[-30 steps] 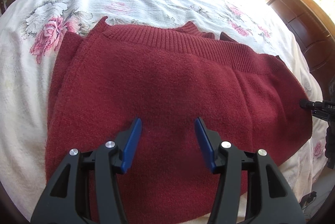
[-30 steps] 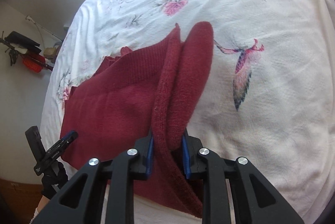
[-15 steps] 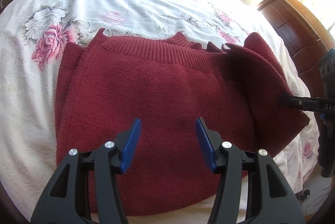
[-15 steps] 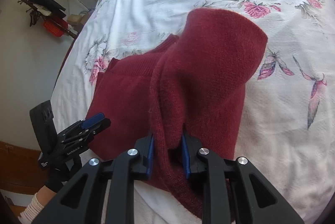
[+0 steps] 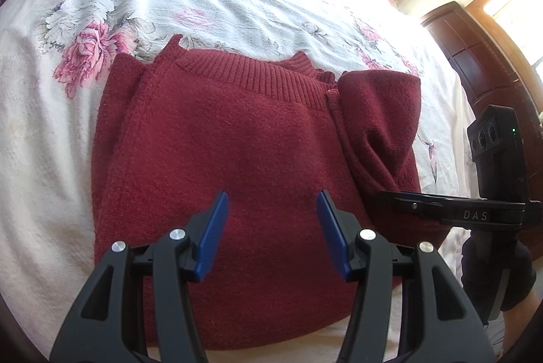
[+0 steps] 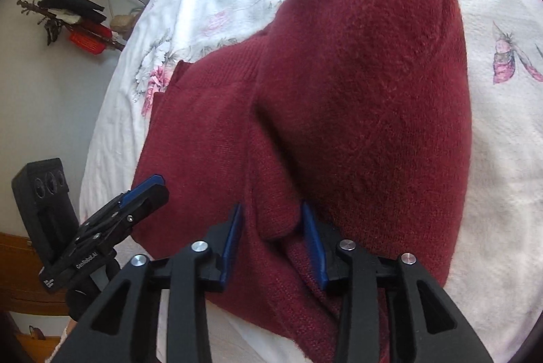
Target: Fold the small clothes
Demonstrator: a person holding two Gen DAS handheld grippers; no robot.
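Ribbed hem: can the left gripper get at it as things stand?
Probably yes. The left gripper is open and empty above the sweater, and nothing lies between it and the ribbed hem. The flap lifted by the right gripper sits off to the side.

Very little writing can be read. In the left wrist view, at the right edge of the frame, the right gripper is seen side-on, and its black body carries the pale capital letters "DAS"; anything after them is cut off. In the right wrist view, at the lower left of the frame, the left gripper shows small white lettering along its black side that seems to read "GenRobot.AI", though it is tiny and blurred. A second, smaller mark below it cannot be made out.
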